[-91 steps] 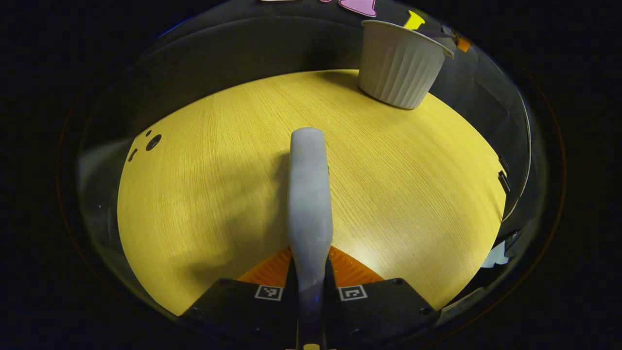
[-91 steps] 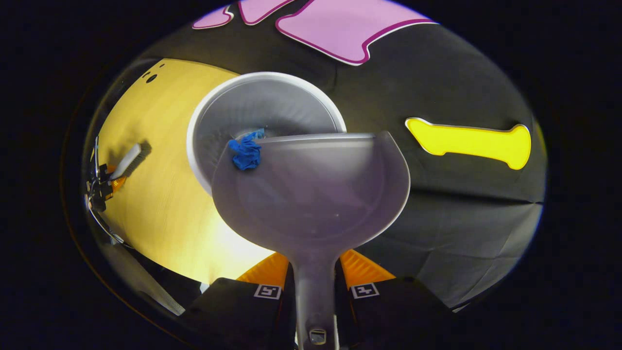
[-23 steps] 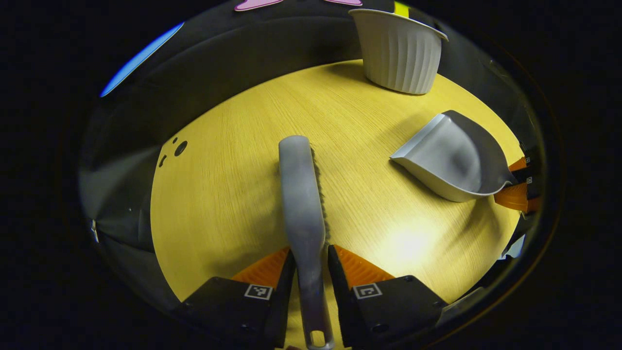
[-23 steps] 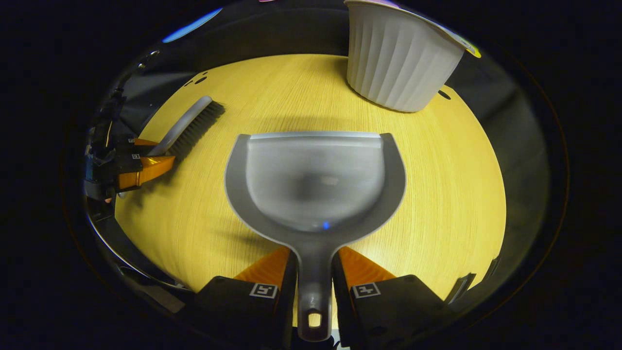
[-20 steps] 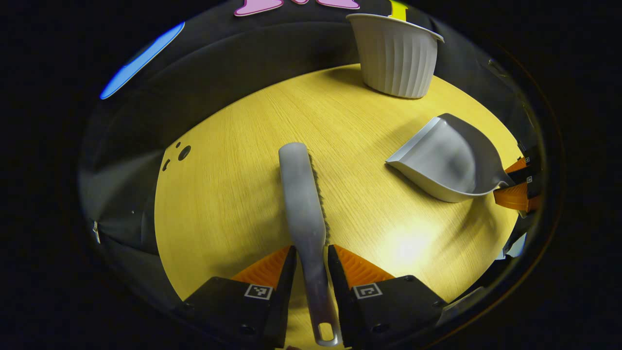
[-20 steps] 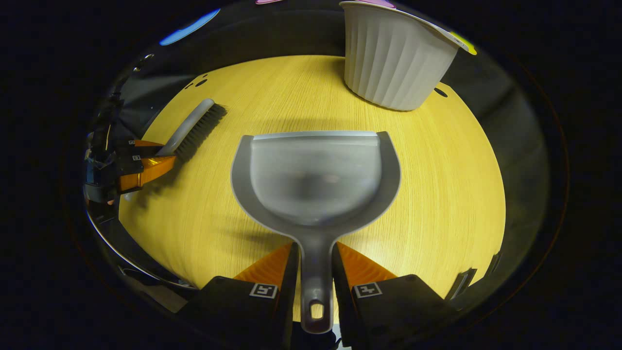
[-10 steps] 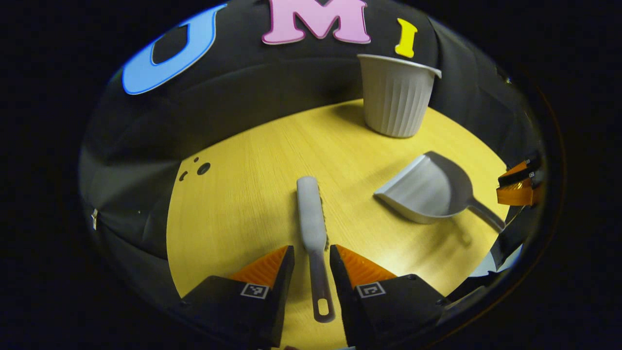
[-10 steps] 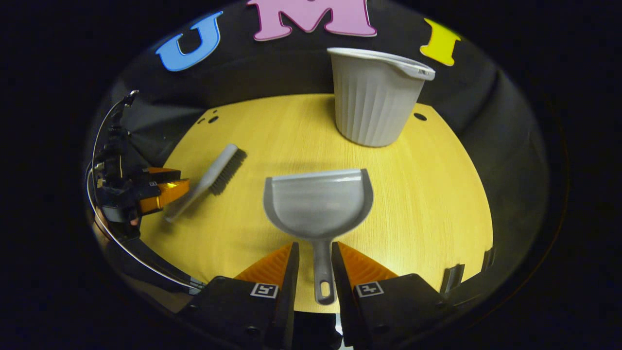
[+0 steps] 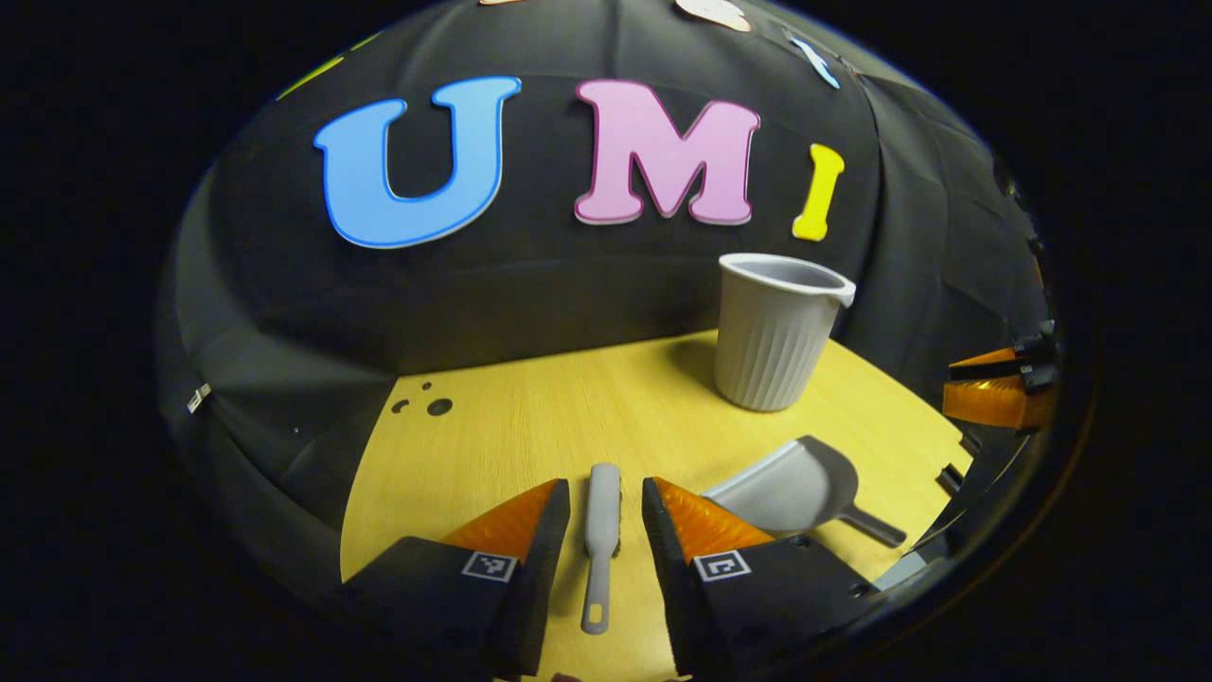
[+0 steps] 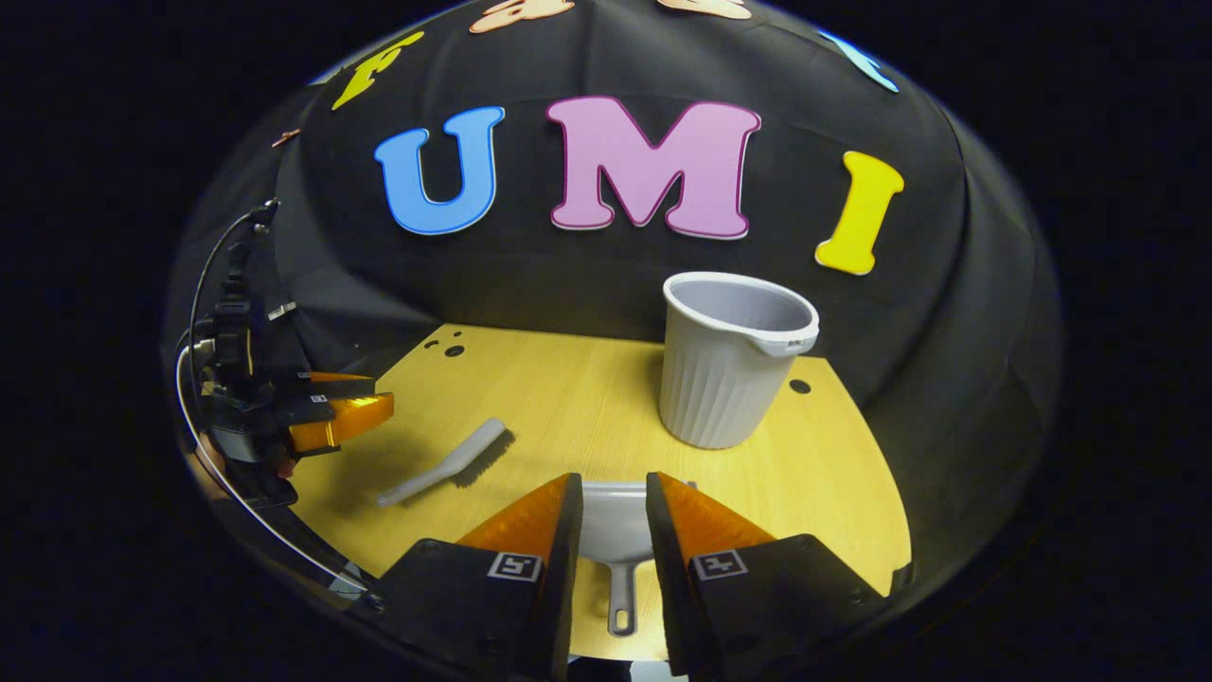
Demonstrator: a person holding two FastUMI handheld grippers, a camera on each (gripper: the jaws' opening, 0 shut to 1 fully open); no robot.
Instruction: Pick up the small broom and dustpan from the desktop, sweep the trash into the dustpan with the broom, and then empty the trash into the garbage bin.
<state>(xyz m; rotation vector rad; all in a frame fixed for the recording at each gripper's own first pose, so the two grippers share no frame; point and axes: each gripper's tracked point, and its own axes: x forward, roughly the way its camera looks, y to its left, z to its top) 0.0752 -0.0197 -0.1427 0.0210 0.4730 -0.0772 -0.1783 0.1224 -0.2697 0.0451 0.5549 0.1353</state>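
The table is the biggest thing here, wide and yellow, and everything sits on it. At its far side stands the garbage bin, upright and ribbed. I cannot see inside it from here.

Next comes the dustpan. It lies flat on the table in front of the bin, with its thin handle pointing back. It looks like light, stiff plastic – easy to lift, but a bit smooth. The handle is the best place to hold it.

The small broom lies flat too, just to the left of the dustpan and not touching it. It looks light, with a hard handle and soft bristles. The narrow handle end is the place to grab.

The left gripper hangs above the broom with its 2 fingers apart, holding nothing. The right gripper hangs above the dustpan, also spread open and empty.

About 1 second ago both grippers were low, with a handle between the fingers of each. Now both tools lie free and both grippers have pulled back and up. A few seconds ago a blue scrap was sliding off the dustpan into the bin – so the job looks done.
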